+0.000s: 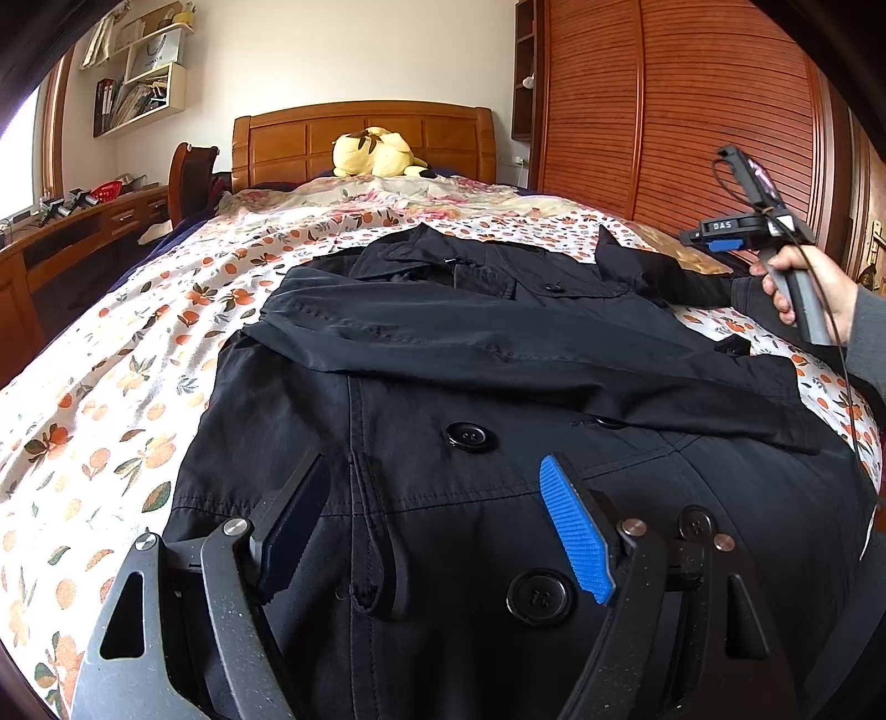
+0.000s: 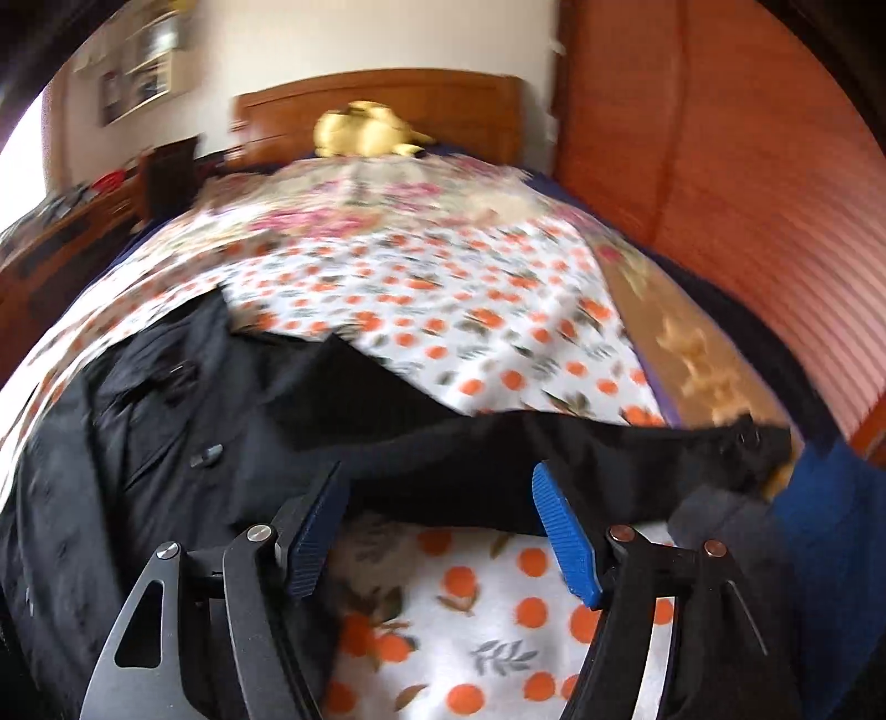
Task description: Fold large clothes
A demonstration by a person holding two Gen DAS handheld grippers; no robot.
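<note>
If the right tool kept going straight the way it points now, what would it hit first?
Most likely the black coat sleeve lying across the bed just beyond the open right tool. The picture is blurred, so depth is uncertain; past it lies only the orange-print sheet.

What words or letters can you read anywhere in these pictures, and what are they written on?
"HONOR" – on the white paper bag on the wall shelf.
"DAS" – on the small black display of the right gripper, seen from the left wrist view.
Book spines on the shelf: too small to read.
The right wrist view is blurred; nothing there can be read.
</note>
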